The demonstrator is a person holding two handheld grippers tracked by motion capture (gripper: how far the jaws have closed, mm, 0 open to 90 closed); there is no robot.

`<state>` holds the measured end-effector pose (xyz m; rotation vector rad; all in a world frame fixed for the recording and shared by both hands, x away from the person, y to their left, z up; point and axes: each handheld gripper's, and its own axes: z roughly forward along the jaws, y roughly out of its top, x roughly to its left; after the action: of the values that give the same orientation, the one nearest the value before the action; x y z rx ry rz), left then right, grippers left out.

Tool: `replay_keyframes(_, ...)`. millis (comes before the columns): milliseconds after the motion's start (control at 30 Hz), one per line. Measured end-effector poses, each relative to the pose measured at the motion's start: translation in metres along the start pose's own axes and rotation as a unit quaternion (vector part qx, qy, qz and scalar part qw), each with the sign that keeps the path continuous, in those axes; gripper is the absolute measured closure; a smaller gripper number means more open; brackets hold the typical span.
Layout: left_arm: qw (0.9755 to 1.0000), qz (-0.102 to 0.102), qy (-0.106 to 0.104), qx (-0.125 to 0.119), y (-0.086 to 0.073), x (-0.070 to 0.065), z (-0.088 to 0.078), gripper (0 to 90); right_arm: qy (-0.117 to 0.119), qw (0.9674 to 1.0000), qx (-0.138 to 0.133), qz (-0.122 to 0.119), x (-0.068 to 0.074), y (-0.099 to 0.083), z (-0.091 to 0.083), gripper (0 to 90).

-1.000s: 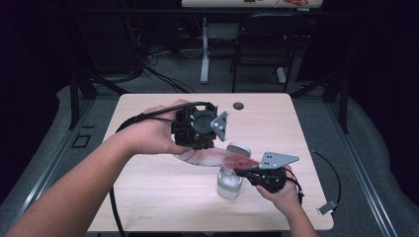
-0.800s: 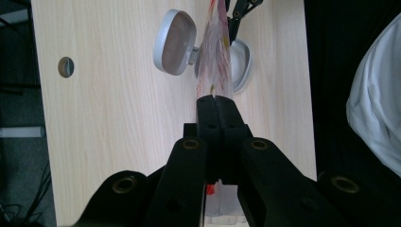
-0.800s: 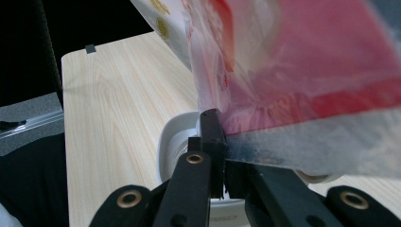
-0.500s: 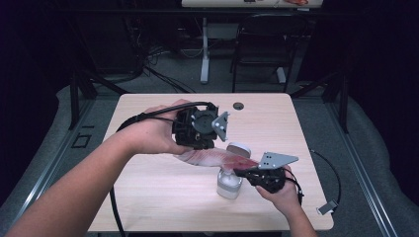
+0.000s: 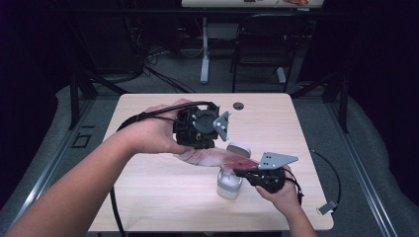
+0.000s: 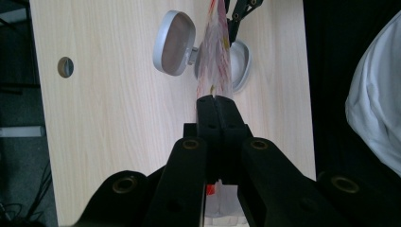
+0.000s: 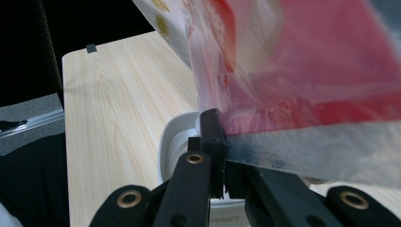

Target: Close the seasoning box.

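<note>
I have a red-and-clear plastic packet (image 5: 217, 158) stretched between my two grippers, and it hangs just above the worktop (image 5: 148, 182), directly over a small white container (image 5: 230, 183) whose hinged lid (image 5: 239, 148) stands flipped open at its twelve o'clock side. My left gripper (image 6: 213, 101) has its jaws pressed together on one end of the packet; in the left gripper view the film runs away from the tips toward twelve o'clock, passing over the open container (image 6: 239, 64) and its grey lid (image 6: 174, 49). My right gripper (image 7: 218, 118) pinches the other end, its jaws closed on the clear sealed edge, with the red printed film (image 7: 307, 71) fanning out to two o'clock and the white rim of the container (image 7: 172, 137) just below the tips. I judge the reason for this two-ended hold is control: with both ends clamped the soft film stays taut, so I can tear or tip it and let whatever is inside fall into the mouth of the container rather than onto the wood. Keeping the lid thrown back clears that mouth. The left hand (image 5: 153, 136) sits higher, at ten o'clock from the container, and the right hand (image 5: 281, 190) low at three o'clock, so the packet slopes down toward the container. Compared with the earlier high view, nothing has shifted: both hands, the packet and the container lie as they did, and both pairs of jaws stay clamped.
</note>
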<state>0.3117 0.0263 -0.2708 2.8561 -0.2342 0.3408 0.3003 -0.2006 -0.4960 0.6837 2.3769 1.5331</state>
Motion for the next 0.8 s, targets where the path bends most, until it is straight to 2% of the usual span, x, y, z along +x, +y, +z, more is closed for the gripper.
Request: replay_keyframes(800,1.0,0.004,-0.001,0.002,0.0018,0.0,-0.001,90.0,0.0,1.0,0.001,-0.001,0.0001,0.0001,0.0,89.4)
